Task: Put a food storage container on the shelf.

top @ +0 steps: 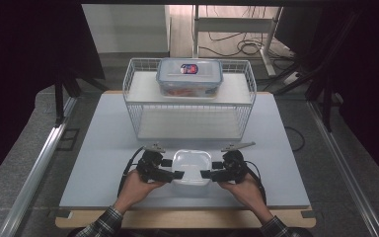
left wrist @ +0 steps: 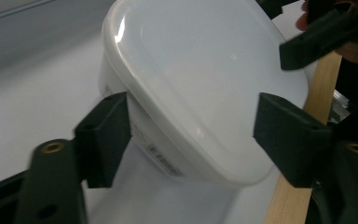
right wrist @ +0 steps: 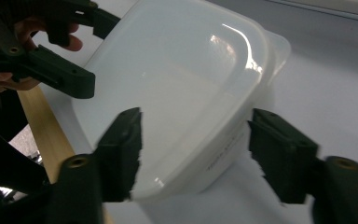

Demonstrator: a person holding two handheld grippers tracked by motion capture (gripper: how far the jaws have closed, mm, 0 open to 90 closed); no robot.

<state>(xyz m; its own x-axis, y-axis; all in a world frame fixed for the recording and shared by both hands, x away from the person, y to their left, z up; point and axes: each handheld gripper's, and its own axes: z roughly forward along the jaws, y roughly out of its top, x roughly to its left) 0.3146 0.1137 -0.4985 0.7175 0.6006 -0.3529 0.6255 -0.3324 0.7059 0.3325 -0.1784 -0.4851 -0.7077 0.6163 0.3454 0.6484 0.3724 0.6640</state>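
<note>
A translucent white lidded container [top: 191, 167] [left wrist: 200, 70] [right wrist: 177, 88] sits near the front middle of the pale table [top: 103, 148]. My left gripper [top: 176, 168] [left wrist: 196, 135] is at its left end, open, with the jaws set either side of that end and the lid between them in the left gripper view. At the container's right end my right gripper [top: 208, 169] [right wrist: 196, 140] is open in the same way. Each gripper view also shows the other gripper across the lid: the right gripper [left wrist: 307, 42] and the left gripper [right wrist: 91, 51].
A white wire basket [top: 133, 113] stands behind the container at the table's back. On the basket's upper shelf rests a clear box with a blue-rimmed lid [top: 190, 76]. The table's wooden front edge [top: 177, 217] is just behind my hands. Cables lie on the floor beyond.
</note>
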